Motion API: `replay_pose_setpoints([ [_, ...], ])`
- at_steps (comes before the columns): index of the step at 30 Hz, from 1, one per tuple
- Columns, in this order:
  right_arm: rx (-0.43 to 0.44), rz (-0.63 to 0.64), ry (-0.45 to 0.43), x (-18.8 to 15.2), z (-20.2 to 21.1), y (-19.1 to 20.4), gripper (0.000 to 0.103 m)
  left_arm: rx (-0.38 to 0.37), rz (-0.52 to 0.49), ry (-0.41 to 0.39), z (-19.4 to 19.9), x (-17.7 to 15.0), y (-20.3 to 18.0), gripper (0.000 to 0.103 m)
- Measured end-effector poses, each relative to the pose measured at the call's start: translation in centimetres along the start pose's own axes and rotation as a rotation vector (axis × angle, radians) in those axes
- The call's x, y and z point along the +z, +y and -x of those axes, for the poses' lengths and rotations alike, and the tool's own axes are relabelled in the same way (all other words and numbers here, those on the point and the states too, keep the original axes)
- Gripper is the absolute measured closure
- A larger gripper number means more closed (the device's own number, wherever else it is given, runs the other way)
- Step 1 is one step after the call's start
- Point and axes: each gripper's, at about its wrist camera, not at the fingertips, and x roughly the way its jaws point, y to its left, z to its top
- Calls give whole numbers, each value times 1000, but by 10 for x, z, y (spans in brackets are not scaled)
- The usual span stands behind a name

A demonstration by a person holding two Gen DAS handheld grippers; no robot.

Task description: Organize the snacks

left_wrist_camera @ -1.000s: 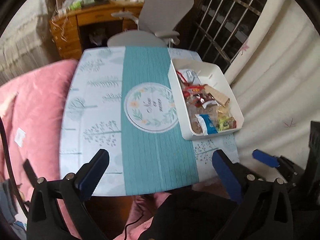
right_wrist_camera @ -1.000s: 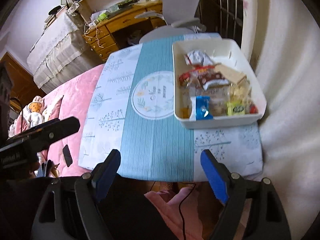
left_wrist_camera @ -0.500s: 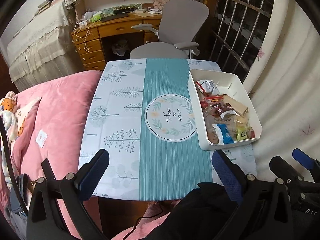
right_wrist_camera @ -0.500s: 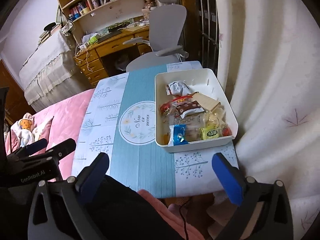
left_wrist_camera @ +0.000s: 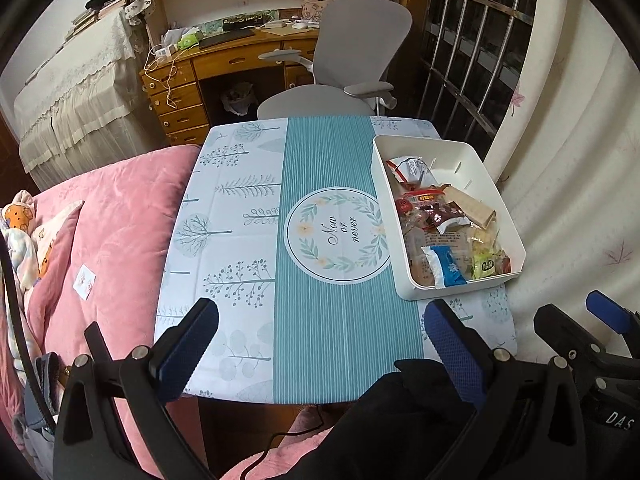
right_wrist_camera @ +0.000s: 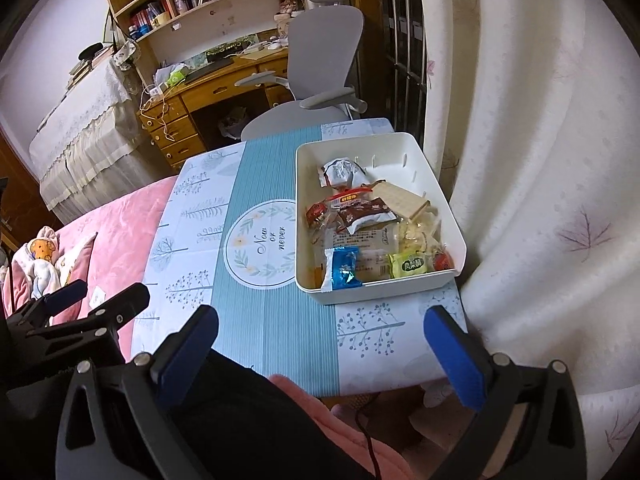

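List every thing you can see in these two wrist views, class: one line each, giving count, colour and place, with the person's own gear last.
Table: one, tree-print cloth with a teal stripe, centre.
White bin: one, on the table's right side, beside the curtain.
Snack packets: a mixed pile inside the bin, count unclear; among them a blue packet and a green packet at the near end.
Office chair: one, grey, behind the table.
Wooden desk: one, with shelves above, at the back.
Pink quilt: one, left of the table.
Curtain: pale, right.
Left gripper: black with blue pads, open, empty.
Right gripper: same, open, empty.
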Motion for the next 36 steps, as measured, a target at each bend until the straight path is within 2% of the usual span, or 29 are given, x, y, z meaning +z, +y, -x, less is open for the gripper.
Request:
replay_pose_setpoints([
  [36,8,-9,58,-3,-16,-4,0,19,-23,13,-3,0,0,1],
])
